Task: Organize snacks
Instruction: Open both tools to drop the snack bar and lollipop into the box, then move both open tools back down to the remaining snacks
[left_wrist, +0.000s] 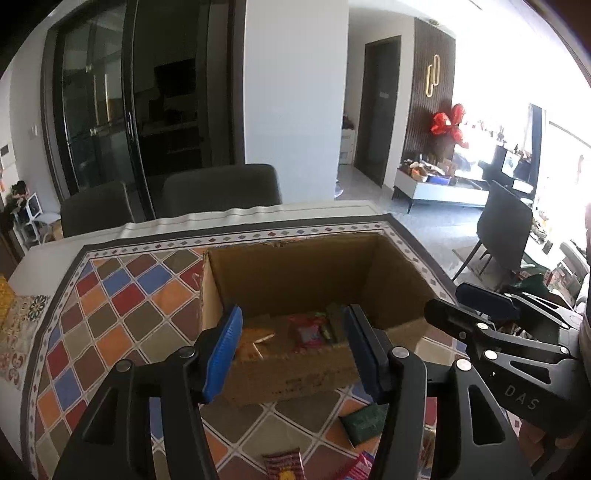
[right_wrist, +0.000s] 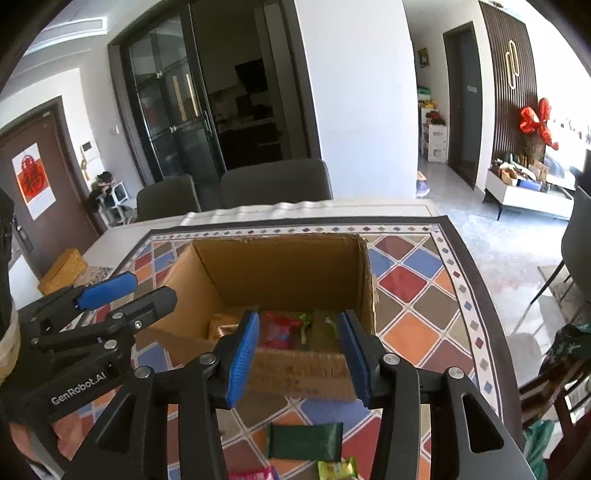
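Note:
An open cardboard box (left_wrist: 295, 277) (right_wrist: 288, 273) stands on the patterned tablecloth. On its floor lie a red packet (left_wrist: 306, 332) (right_wrist: 279, 330), an orange packet (left_wrist: 255, 341) (right_wrist: 221, 325) and green packets (right_wrist: 325, 328). My left gripper (left_wrist: 293, 350) hovers open at the box's near wall with nothing between its fingers. My right gripper (right_wrist: 299, 354) is open beside it, also with nothing in it. Each shows in the other's view: the right gripper (left_wrist: 458, 304) at the right, the left gripper (right_wrist: 140, 291) at the left. Loose on the cloth in front lie a dark green packet (left_wrist: 364, 422) (right_wrist: 304, 441), a yellow-green packet (right_wrist: 338, 469) and a red-and-yellow packet (left_wrist: 284, 463).
Two dark chairs (left_wrist: 221, 188) (right_wrist: 275, 181) stand behind the table's far edge, and another chair (left_wrist: 502, 225) stands off to the right. A yellow box (right_wrist: 62, 269) sits at the table's left end. The cloth (right_wrist: 413, 295) runs close to the right table edge.

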